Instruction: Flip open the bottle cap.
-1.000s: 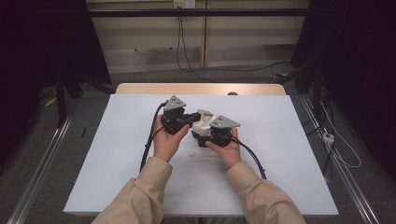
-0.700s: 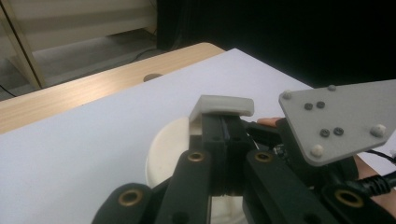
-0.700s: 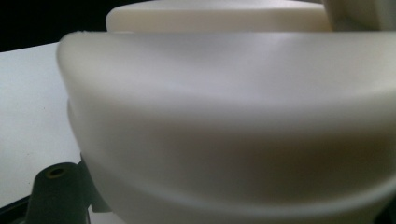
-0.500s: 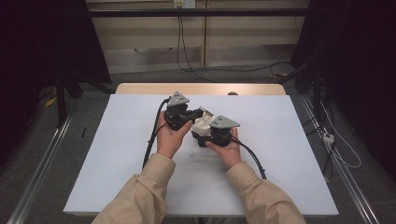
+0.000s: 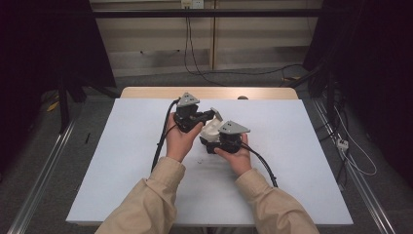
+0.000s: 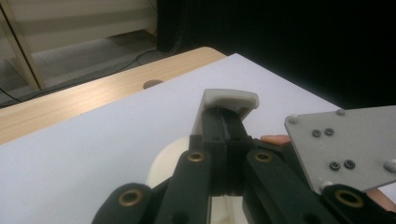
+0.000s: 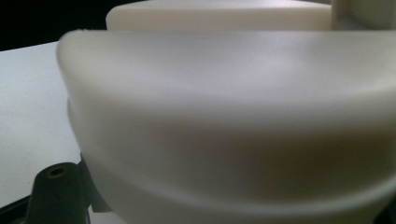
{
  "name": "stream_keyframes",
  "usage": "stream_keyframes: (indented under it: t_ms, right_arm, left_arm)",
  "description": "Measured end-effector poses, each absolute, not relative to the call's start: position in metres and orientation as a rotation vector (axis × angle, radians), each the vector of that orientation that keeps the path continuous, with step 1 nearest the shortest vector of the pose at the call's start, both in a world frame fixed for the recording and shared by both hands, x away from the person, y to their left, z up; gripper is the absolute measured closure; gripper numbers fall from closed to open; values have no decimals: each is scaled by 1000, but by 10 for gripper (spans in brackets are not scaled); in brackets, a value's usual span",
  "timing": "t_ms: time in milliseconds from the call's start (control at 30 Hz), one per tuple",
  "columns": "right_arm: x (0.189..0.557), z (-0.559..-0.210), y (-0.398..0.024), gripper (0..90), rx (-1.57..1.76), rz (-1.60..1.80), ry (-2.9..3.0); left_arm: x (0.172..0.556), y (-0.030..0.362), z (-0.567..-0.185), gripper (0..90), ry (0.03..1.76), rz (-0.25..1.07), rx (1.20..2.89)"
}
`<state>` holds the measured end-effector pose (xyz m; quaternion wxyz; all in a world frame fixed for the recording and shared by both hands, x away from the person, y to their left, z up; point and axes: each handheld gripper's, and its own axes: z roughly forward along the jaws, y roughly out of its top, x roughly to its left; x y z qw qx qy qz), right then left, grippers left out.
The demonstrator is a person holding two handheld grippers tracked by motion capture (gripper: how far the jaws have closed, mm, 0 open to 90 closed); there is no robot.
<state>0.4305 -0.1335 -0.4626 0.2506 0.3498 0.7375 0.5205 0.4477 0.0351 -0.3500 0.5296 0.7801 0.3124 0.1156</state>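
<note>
A cream rounded plastic part sits between my two grippers at the middle of the white table top. My right gripper is shut on its near side. In the right gripper view the cream part looms very close, with one black fingertip at the lower left. My left gripper points right, its jaws pressed together on a small grey-white tab at the part's far top. In the left gripper view the tab caps the left gripper, with the cream part below.
A wooden strip with a round hole borders the table's far edge. Black cables trail from both grippers toward the person. Metal rails run along both sides, and loose cables lie on the floor at the right.
The left gripper has shifted slightly away from the person and to the right. The right gripper and the cream part have stayed put.
</note>
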Motion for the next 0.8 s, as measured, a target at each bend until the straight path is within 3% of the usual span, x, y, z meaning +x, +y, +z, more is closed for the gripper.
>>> stream_keyframes:
  t_ms: [800]
  right_arm:
    - [431, -463, -134, 186, 954, 1415, 2006]
  left_arm:
    - [455, 26, -345, 900, 739, 295, 1871]
